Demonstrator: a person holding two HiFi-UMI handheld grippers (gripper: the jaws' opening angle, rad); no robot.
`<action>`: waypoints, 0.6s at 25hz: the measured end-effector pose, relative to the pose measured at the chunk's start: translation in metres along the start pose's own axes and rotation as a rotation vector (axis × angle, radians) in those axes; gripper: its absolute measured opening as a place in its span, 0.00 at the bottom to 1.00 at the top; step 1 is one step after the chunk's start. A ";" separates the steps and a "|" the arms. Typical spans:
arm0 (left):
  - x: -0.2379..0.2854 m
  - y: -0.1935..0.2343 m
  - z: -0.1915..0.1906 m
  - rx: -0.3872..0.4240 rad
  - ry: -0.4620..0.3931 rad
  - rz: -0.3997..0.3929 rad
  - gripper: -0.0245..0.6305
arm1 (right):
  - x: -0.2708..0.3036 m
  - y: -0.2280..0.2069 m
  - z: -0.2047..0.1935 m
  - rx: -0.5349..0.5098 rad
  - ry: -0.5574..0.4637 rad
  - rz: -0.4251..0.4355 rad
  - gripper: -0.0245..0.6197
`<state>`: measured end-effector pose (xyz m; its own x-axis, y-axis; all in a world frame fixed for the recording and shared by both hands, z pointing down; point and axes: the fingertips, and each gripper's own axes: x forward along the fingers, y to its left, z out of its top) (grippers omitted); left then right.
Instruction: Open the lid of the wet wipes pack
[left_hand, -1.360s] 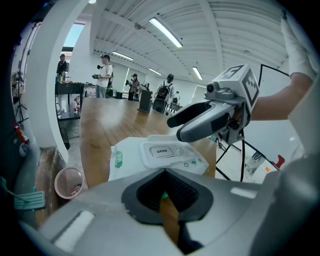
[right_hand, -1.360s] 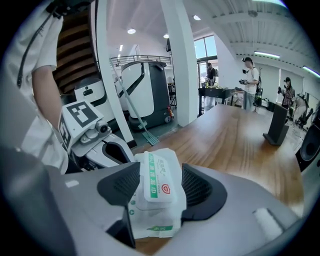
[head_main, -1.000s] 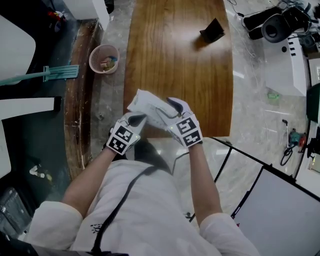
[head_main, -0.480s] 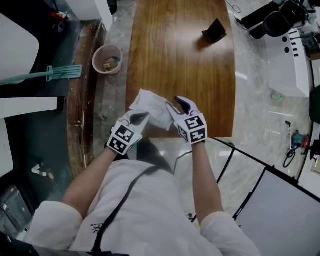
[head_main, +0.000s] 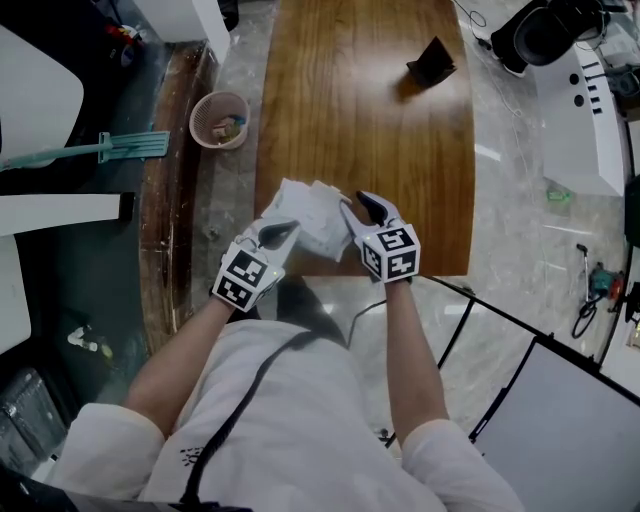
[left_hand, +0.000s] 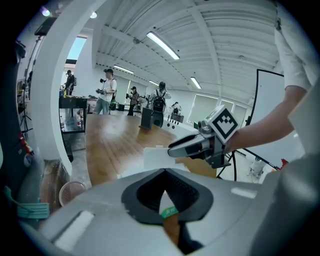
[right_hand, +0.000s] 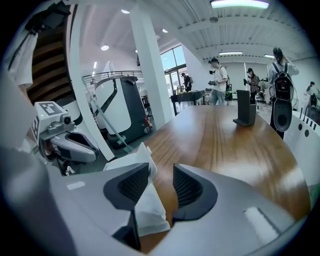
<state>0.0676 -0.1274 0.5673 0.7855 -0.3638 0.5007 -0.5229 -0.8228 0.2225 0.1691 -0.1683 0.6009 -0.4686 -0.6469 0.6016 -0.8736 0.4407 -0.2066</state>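
I hold the white wet wipes pack (head_main: 305, 212) in the air over the near edge of the wooden table (head_main: 380, 130). My left gripper (head_main: 283, 230) is shut on the pack's near left edge; in the left gripper view its jaws (left_hand: 166, 172) pinch a white strip with a green mark. My right gripper (head_main: 352, 206) is at the pack's right side. In the right gripper view the pack (right_hand: 146, 202) lies between the jaws (right_hand: 161, 172) against the left pad, with a gap to the right pad. These jaws have just been closing.
A pink waste basket (head_main: 220, 118) and a teal mop (head_main: 120, 147) are on the floor to the left of the table. A small black stand (head_main: 430, 62) sits at the table's far end. Black-framed panels (head_main: 540, 400) stand at lower right. People stand far behind the table.
My right gripper has shifted to the right and rolled, and its jaws have narrowed around the pack's right side. The left gripper keeps its hold and has lifted the pack slightly.
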 end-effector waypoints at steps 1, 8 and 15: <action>0.000 0.000 -0.001 -0.003 0.003 0.001 0.04 | 0.001 -0.001 -0.001 0.008 -0.002 -0.003 0.29; -0.002 -0.001 0.008 0.001 -0.011 0.001 0.04 | 0.006 -0.010 -0.008 0.057 -0.001 -0.023 0.28; -0.005 -0.001 0.003 0.009 0.004 -0.002 0.04 | 0.012 -0.012 -0.013 0.067 0.012 -0.031 0.27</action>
<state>0.0650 -0.1264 0.5618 0.7852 -0.3604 0.5035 -0.5184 -0.8274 0.2161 0.1756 -0.1731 0.6199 -0.4400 -0.6516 0.6179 -0.8946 0.3775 -0.2390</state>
